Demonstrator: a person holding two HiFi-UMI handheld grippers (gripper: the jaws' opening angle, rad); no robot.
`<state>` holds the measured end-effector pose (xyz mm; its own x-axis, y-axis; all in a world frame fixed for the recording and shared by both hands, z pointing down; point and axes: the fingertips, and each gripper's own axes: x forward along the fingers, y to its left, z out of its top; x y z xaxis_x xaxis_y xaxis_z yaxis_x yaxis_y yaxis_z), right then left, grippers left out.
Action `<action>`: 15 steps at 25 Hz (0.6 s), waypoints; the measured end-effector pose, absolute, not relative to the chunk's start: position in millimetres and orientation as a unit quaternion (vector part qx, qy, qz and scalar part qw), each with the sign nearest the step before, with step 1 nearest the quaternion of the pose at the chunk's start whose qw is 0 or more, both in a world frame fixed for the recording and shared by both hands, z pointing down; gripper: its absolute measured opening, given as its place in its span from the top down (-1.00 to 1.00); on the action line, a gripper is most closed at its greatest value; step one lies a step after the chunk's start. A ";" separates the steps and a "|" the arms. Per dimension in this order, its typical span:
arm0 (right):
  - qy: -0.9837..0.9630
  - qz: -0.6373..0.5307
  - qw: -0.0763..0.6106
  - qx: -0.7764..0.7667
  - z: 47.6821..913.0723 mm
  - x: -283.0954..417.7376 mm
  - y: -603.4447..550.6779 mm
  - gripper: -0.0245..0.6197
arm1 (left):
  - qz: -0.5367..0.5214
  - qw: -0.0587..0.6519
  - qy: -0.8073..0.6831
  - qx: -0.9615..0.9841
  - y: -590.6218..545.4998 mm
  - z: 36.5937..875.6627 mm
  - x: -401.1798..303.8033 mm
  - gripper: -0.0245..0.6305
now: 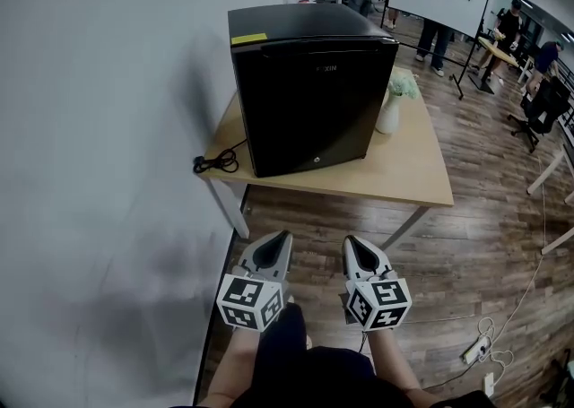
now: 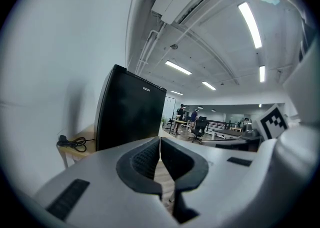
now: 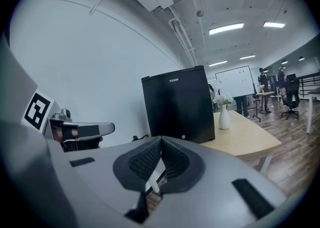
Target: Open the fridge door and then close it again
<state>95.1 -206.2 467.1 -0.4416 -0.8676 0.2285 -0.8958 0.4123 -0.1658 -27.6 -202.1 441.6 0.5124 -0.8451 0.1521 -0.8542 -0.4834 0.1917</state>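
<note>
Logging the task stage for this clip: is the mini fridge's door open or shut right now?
Shut. The mini fridge has its door flush with the cabinet; no gap or interior shows.

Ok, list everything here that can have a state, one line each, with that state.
fridge: door closed, standing upright on the table
left gripper: shut, nothing between its jaws, short of the fridge
right gripper: shut, nothing between its jaws, short of the fridge
vase: upright beside the fridge, holding flowers
cord: coiled on the table's corner; whether it is plugged in doesn't show
</note>
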 end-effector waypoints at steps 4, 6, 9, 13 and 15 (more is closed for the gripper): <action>-0.845 0.109 0.056 0.521 454.5 91.5 -214.6 0.95 | 0.015 0.111 -0.490 0.864 -208.8 431.6 -27.9 0.91; -0.851 0.094 0.060 0.514 448.5 90.1 -220.6 0.95 | 0.012 0.106 -0.487 0.867 -215.5 426.9 -25.5 0.91; -0.860 0.069 0.072 0.501 439.1 90.4 -235.2 0.95 | 0.007 0.101 -0.483 0.870 -230.1 422.8 -20.0 0.91; -0.863 0.038 0.085 0.497 420.3 96.9 -262.8 0.95 | 0.005 0.097 -0.476 0.874 -250.9 415.8 -12.0 0.91; -0.866 0.021 0.090 0.492 410.0 100.1 -279.8 0.95 | 0.004 0.094 -0.474 0.875 -263.9 411.0 -8.5 0.91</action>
<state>100.1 -279.8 410.0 -0.4997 -0.8482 0.1757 -0.8556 0.5149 0.0524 -8.5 -263.9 411.0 0.5498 -0.8299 0.0950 -0.8312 -0.5323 0.1603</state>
